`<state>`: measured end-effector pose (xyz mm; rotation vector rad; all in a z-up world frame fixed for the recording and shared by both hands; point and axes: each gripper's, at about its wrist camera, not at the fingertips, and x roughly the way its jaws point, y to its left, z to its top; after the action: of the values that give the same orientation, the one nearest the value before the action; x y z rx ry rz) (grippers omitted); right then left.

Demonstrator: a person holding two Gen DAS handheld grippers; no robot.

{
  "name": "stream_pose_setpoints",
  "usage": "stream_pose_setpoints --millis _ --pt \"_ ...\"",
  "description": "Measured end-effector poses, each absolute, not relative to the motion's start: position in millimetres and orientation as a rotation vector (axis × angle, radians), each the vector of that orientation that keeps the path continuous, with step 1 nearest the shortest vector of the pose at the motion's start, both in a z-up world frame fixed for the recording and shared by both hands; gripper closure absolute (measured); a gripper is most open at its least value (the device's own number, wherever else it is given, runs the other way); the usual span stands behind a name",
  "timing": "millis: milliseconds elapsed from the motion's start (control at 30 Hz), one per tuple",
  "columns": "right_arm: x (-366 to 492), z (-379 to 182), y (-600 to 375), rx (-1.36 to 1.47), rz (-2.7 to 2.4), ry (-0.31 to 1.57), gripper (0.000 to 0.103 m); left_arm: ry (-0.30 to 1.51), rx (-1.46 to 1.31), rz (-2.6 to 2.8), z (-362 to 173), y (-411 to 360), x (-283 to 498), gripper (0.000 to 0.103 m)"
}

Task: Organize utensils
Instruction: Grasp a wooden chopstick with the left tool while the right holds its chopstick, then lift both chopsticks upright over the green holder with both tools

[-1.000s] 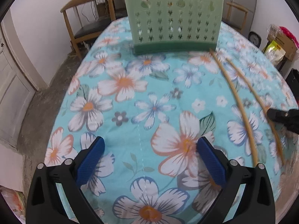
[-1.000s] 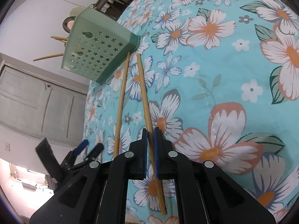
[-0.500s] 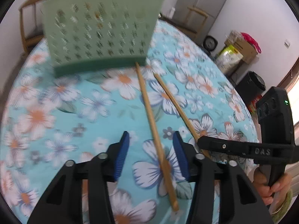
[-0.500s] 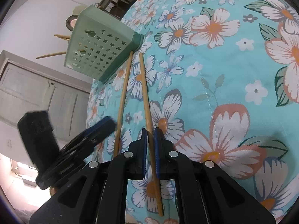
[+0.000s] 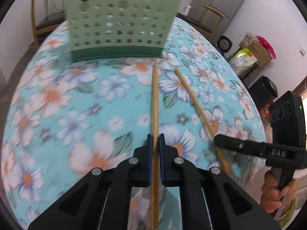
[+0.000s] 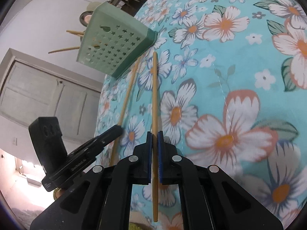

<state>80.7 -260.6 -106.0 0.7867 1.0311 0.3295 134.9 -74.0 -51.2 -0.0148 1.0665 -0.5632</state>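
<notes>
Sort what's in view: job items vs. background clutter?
Job: left gripper shut on left chopstick; right gripper shut on right chopstick; green utensil holder.
Background: wooden chairs, fridge, black bin.

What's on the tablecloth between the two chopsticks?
Nothing: only bare floral tablecloth between the left chopstick and the right chopstick, clearest in the left wrist view.

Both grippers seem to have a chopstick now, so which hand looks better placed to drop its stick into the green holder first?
Probably the left gripper: its chopstick points nearly at the green holder's base, while the right gripper's chopstick angles off to the side.
</notes>
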Motion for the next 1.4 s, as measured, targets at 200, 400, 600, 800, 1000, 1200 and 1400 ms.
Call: stream_pose_setpoints --millis 200,400,600,800,1000,1200,1400 --pt "71 -102 -253 0.717 0.335 1.066 0.095 1.065 -0.015 -0.492 -49 -31 111 0.097" --pt "80 -90 -239 0.583 0.291 1.068 0.079 1.074 0.026 -0.513 -51 -16 108 0.082" --pt "101 -83 -221 0.423 0.265 1.075 0.076 1.123 0.026 -0.565 -59 -24 128 0.079" --pt "131 -88 -216 0.353 0.238 1.111 0.076 1.175 0.017 -0.571 -63 -37 165 0.079" --pt "158 -90 -218 0.339 0.241 1.127 0.079 1.244 -0.019 -0.581 -64 -50 206 0.079" --pt "181 -91 -216 0.334 0.229 1.125 0.084 1.218 0.026 -0.561 -63 -65 221 0.079" --pt "193 -93 -213 0.331 0.198 1.114 0.094 1.164 0.112 -0.503 -63 -80 221 0.086"
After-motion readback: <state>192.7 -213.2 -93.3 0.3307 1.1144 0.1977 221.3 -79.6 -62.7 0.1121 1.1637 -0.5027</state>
